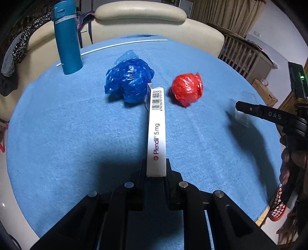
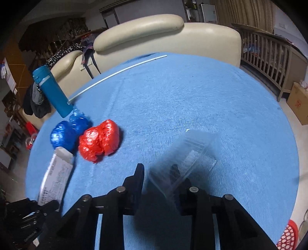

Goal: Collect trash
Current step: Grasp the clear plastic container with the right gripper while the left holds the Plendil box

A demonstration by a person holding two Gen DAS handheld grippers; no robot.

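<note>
The left gripper [image 1: 156,169] is clamped on one end of a long white medicine box [image 1: 156,130]; the box juts forward over the blue cloth [image 1: 77,134] that covers the round table, its narrow side printed with a dark-red brand name, a dose mark and, at the far end, a black barcode; from the right wrist view its broad face [image 2: 55,178] shows fine grey print.

The right gripper [image 2: 159,177] is closed on a clear plastic container [image 2: 184,153]; the container is see-through and ribbed, blurred in both views, with its near end between the fingers and its far end reaching out over the cloth; whether it rests on the cloth I cannot tell.

Beyond the tip of the box lies a crumpled ball of shiny blue plastic [image 1: 130,78], loose flaps sticking up at its back; to the right of it, a little apart in the left view, sits a smaller, tighter ball of shiny red plastic [image 1: 187,88]; both rest on the cloth.

A tall teal flask [image 1: 66,38] stands upright near the far left edge; a thin white stick [image 1: 115,46] lies along the far edge behind it; a cream sofa [image 1: 140,15] rises past the table.
</note>
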